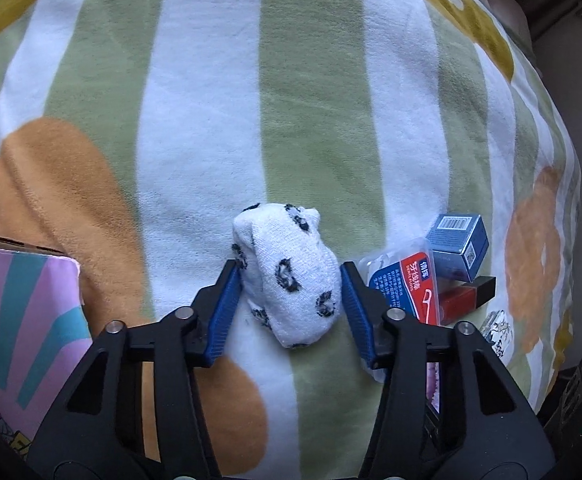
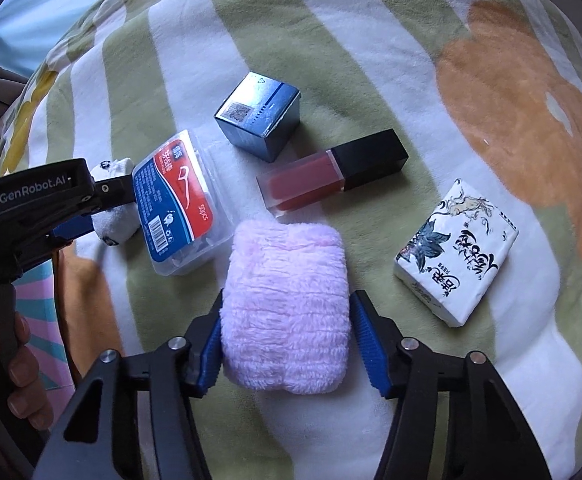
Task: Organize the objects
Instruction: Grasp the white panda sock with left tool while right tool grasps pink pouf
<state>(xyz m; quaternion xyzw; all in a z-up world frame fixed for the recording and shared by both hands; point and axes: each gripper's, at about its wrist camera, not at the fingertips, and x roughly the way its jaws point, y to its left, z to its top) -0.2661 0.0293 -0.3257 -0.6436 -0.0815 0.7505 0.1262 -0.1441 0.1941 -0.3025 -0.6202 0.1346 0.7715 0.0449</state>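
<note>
A rolled white sock with black spots [image 1: 287, 276] lies on the striped blanket [image 1: 195, 128]. My left gripper [image 1: 289, 269] is shut on it, one blue pad pressing each side. The right wrist view shows the same sock [image 2: 117, 220] at the left, partly hidden behind the left gripper's black finger. A fluffy pink cloth pad [image 2: 287, 312] sits on the blanket [image 2: 391, 60] in front of my right gripper [image 2: 289, 299], which is shut on it with both blue pads against its sides.
A clear floss-pick box [image 2: 179, 204], a small blue carton [image 2: 261, 114], a red lip-gloss tube with a black cap [image 2: 331, 176] and a white tissue pack [image 2: 457, 252] lie around the pink pad. A pink-and-teal patterned box [image 1: 23, 320] stands at the left. A hand [image 2: 15, 380] holds the left gripper's handle.
</note>
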